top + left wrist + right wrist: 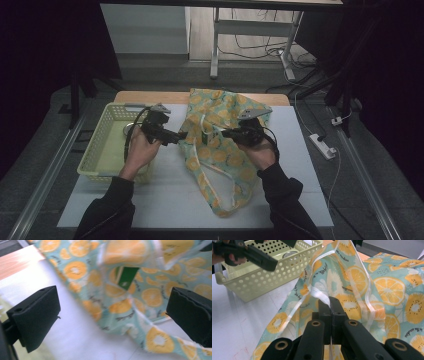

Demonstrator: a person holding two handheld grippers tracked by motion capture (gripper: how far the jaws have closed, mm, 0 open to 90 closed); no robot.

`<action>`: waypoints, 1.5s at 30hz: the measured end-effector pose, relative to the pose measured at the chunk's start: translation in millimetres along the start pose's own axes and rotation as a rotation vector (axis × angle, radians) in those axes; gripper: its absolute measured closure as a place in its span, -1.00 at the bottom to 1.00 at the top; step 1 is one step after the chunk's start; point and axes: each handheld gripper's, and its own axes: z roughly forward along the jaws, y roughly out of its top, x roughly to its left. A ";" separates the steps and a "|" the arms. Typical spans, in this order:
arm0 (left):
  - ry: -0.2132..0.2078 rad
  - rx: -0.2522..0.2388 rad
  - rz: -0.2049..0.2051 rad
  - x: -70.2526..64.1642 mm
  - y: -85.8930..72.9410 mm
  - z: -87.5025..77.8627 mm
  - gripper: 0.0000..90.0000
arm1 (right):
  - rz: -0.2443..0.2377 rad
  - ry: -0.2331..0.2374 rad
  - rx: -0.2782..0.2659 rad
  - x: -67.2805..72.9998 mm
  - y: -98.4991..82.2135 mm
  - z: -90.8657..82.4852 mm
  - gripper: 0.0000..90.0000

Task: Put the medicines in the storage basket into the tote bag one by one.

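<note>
Your right gripper (330, 305) is pinching the white strap of the soft, crinkly bag (220, 150) with orange slices. Your left gripper (112, 315) is wide open, the bag just ahead.

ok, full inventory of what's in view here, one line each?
orange-slice print fabric bag: 1, teal with orange and yellow fruit, white trim, lying crumpled mid-table
green item inside the bag: 1, green with a white stripe, seen through the bag's opening; what it is cannot be told
perforated plastic basket: 1, pale yellow-green, at the table's left edge
round metal object: 1, silver, inside the basket
table: 1, white top, wood strip at the far edge
power strip: 1, white, on the floor right of the table
left gripper: 1, black, jaws open, beside the bag's left edge
right gripper: 1, black, shut on the bag's white trim
hands and sleeves: 2, dark sleeves, entering from the bottom of the high view
</note>
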 end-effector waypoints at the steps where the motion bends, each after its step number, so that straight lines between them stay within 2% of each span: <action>1: 0.011 -0.001 -0.006 3.8 -1.9 -2.2 -1.00 | 0.000 0.000 0.000 0.0 0.0 0.1 0.99; 5: 0.042 -0.003 -0.022 20.0 -8.9 -9.9 -1.00 | 0.000 -0.001 0.000 0.0 -0.1 0.0 0.99; 11: 0.095 0.021 -0.046 45.7 -21.4 -17.2 -1.00 | -0.001 0.000 0.000 0.2 0.1 0.1 0.99; 17: 0.115 0.025 -0.100 74.0 -34.4 -20.0 -1.00 | -0.001 -0.001 0.001 0.1 -0.1 0.5 0.99; 21: 0.165 0.053 -0.121 90.4 -41.8 -19.3 -1.00 | -0.002 -0.001 0.001 0.2 0.0 0.5 0.99; 24: 0.188 0.071 -0.164 102.3 -46.3 -19.1 -1.00 | -0.002 0.000 0.000 0.1 0.2 0.4 0.99; 26: 0.178 0.102 -0.211 109.6 -48.3 -18.6 -1.00 | -0.003 0.000 0.000 0.2 0.1 0.5 0.99; 32: 0.214 0.157 -0.228 124.9 -54.9 -14.7 -1.00 | -0.001 0.002 0.002 0.6 0.0 1.5 0.99; 35: 0.211 0.162 -0.260 133.0 -59.6 -11.8 -1.00 | 0.000 0.003 -0.001 0.5 0.1 1.4 0.99; 39: 0.227 0.205 -0.270 139.9 -65.7 -6.0 -1.00 | -0.001 0.003 -0.003 0.2 0.4 0.6 0.99; 43: 0.229 0.230 -0.267 143.2 -66.9 -2.4 -1.00 | -0.001 0.004 -0.001 0.8 0.4 1.0 0.99; 45: 0.234 0.259 -0.262 144.9 -68.1 1.5 -1.00 | -0.002 0.006 -0.001 1.3 0.6 1.3 0.99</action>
